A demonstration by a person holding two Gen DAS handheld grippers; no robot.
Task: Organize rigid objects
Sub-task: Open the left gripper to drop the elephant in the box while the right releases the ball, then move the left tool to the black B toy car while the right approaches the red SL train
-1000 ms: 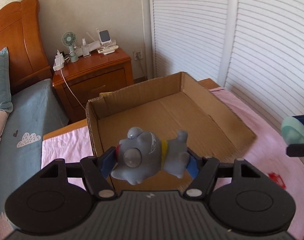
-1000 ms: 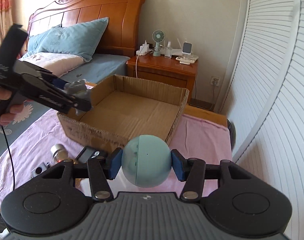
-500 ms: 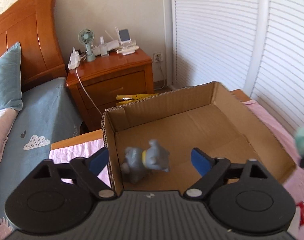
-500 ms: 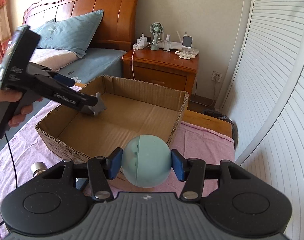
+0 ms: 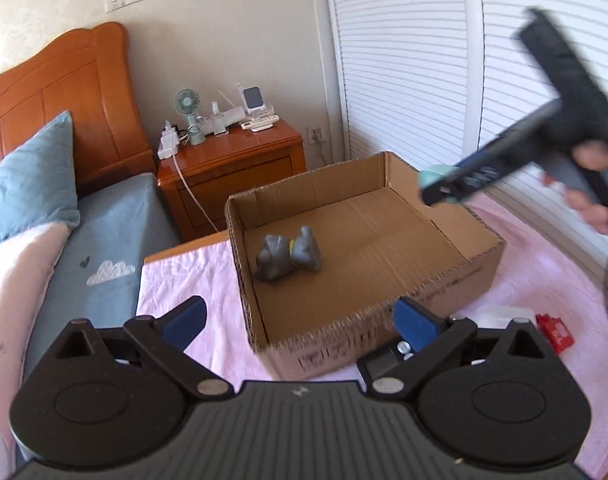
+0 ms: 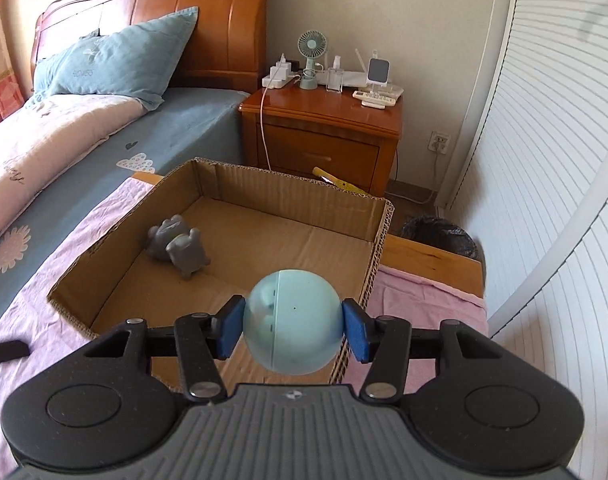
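Observation:
A grey elephant toy (image 5: 288, 257) lies on its side inside the open cardboard box (image 5: 459, 280), near its left wall; it also shows in the right wrist view (image 6: 178, 245). My left gripper (image 5: 300, 322) is open and empty, held back from the box's near wall. My right gripper (image 6: 292, 327) is shut on a light teal ball (image 6: 292, 327) and holds it above the near right part of the box (image 6: 288, 192). In the left wrist view the right gripper (image 5: 443, 188) is blurred over the box's far right corner, with the ball (image 5: 431, 174) partly hidden.
The box sits on a pink cloth (image 5: 184, 276) over a table beside a bed (image 6: 84, 136). A wooden nightstand (image 6: 323, 132) with a small fan stands behind. A red packet (image 5: 553, 330) and small items lie right of the box. Louvred doors (image 6: 543, 160) stand at the right.
My left gripper opened and let the elephant drop into the box, then drew back and up. My right gripper carried the ball forward to above the box.

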